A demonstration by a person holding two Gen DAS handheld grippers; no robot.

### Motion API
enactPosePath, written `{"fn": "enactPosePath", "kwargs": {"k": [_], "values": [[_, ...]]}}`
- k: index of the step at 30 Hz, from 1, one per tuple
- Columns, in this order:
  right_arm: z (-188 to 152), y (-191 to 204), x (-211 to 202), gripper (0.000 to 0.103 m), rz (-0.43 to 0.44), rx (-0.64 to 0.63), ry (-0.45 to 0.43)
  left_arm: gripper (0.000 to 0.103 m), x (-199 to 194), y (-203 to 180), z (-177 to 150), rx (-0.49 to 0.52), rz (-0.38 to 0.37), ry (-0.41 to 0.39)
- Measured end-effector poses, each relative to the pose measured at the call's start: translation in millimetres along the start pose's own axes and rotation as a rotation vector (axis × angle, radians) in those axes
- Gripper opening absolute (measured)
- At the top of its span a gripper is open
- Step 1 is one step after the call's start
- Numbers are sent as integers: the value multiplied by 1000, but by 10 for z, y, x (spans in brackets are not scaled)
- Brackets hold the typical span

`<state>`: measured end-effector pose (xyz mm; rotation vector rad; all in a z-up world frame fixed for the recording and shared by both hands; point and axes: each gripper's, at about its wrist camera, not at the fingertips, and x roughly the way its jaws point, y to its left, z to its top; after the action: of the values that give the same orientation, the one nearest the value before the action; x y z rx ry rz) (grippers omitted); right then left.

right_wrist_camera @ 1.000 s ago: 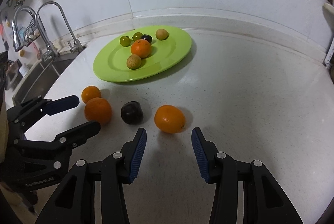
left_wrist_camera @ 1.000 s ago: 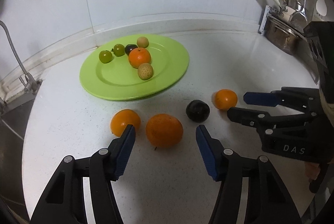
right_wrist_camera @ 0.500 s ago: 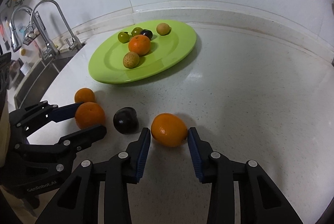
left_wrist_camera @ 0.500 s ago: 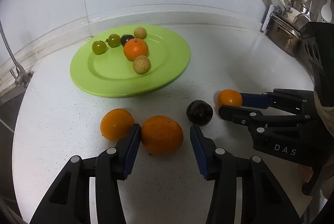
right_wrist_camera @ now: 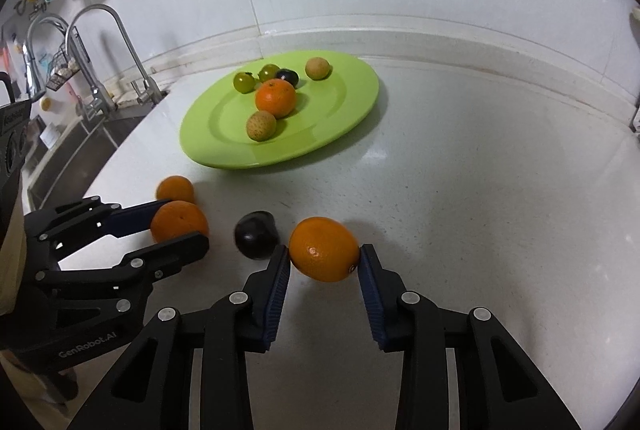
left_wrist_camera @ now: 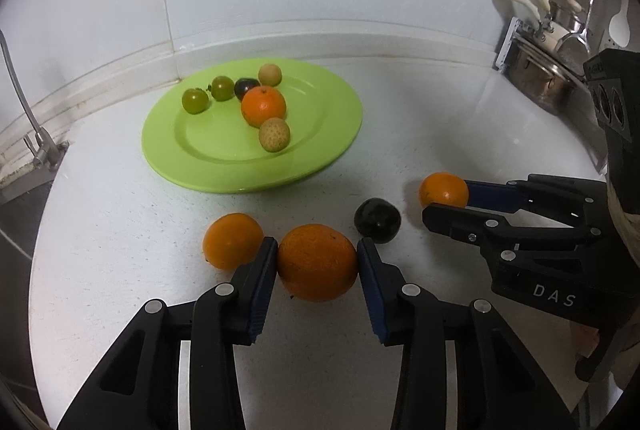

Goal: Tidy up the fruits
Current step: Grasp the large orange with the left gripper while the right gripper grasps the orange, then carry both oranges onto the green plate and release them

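Observation:
A green plate (left_wrist_camera: 320, 145) (right_wrist_camera: 344, 117) on the white counter holds several small fruits. My left gripper (left_wrist_camera: 317, 262) is shut on a large orange (left_wrist_camera: 317, 262), which rests on the counter; it shows in the right wrist view (right_wrist_camera: 180, 220) too. A smaller orange (left_wrist_camera: 230, 240) (right_wrist_camera: 175, 188) lies just left of it. My right gripper (right_wrist_camera: 324, 256) is shut on another orange (right_wrist_camera: 324, 249) (left_wrist_camera: 443, 189) on the counter. A dark plum (left_wrist_camera: 377, 220) (right_wrist_camera: 256, 234) lies between the two grippers.
A sink with taps (right_wrist_camera: 92, 69) lies left of the plate. A metal pot and utensil rack (left_wrist_camera: 540, 69) stand at the back right. The tiled wall runs behind the plate.
Both grippers moved forward and closed. The left one went around the large orange and now grips it. The right one closed on its orange.

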<state>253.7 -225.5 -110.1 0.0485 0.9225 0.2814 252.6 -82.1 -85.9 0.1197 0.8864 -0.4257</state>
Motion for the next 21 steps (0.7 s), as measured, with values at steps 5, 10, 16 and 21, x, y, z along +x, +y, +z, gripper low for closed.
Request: {"fn": "enactPosePath", "kwargs": {"k": [5, 10, 16, 21], "values": [[8, 93, -149, 36, -1, -3, -30, 40, -173, 35, 4, -8, -2, -25], [39, 223, -320, 36, 0, -8, -68, 40, -356, 78, 5, -14, 0, -57], [82, 336, -512, 36, -8, -6, -120, 40, -580, 115, 46, 0, 12, -108], [161, 414, -636, 36, -15, -7, -162, 40, -740, 162, 118, 17, 32, -156]]}}
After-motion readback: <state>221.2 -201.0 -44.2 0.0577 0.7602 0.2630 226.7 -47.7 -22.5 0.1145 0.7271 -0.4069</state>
